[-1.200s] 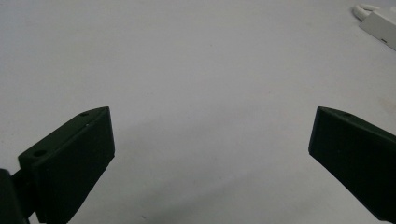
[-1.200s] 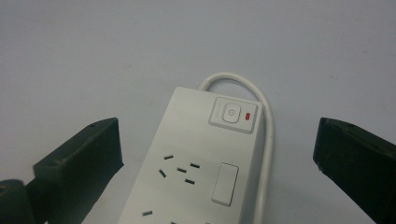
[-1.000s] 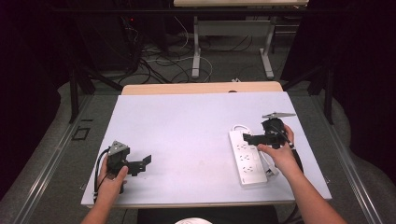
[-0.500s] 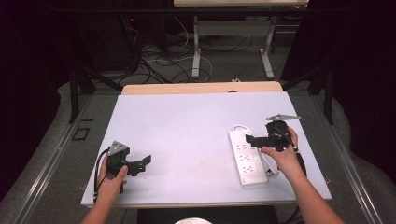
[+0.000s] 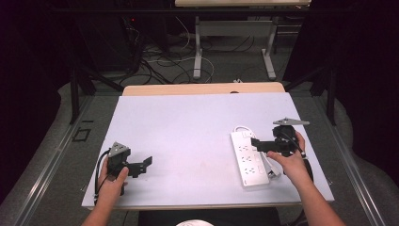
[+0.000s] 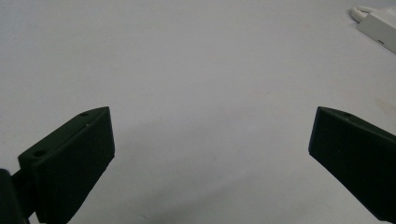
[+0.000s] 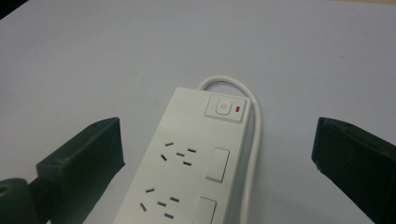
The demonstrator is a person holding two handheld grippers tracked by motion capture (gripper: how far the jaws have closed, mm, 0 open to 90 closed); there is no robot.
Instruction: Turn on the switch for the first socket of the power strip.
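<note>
Count: two grippers, two hands, one power strip, one desk.

Left gripper [image 5: 146,164] sits at lower left of the high view, held in the left hand [image 5: 111,181], low over the desk [image 5: 188,127]. In the left gripper view its jaws stand wide apart with only bare desk surface between them.

Right gripper [image 5: 256,143] sits at right of the high view, held in the right hand [image 5: 291,162], with a grey three-cornered plate [image 5: 290,121] on top. Its jaws stand wide apart; in the right gripper view they flank the power strip [image 7: 187,163] without touching it.

Power strip: white, one unit, lying flat at lower right of the desk in the high view, long axis running roughly toward the near edge. In the right gripper view I count one switch button [image 7: 224,108] at its far end with a small red mark [image 7: 239,109] beside it, and two socket sets in frame, each with a rectangular rocker to its right. A white cord [image 7: 254,140] loops out of the far end and runs back along the strip's right side. One corner of the strip also shows at upper right of the left gripper view.

Surface: desk top is pale, matte, plain. A strip of light wood [image 5: 202,88] shows along its far edge.

Room: dark, grey floor. Beyond the desk, a second table's metal legs [image 5: 198,52] and a tangle of cables [image 5: 160,59] on the floor at upper centre of the high view.

Nothing lies between the two grippers.
</note>
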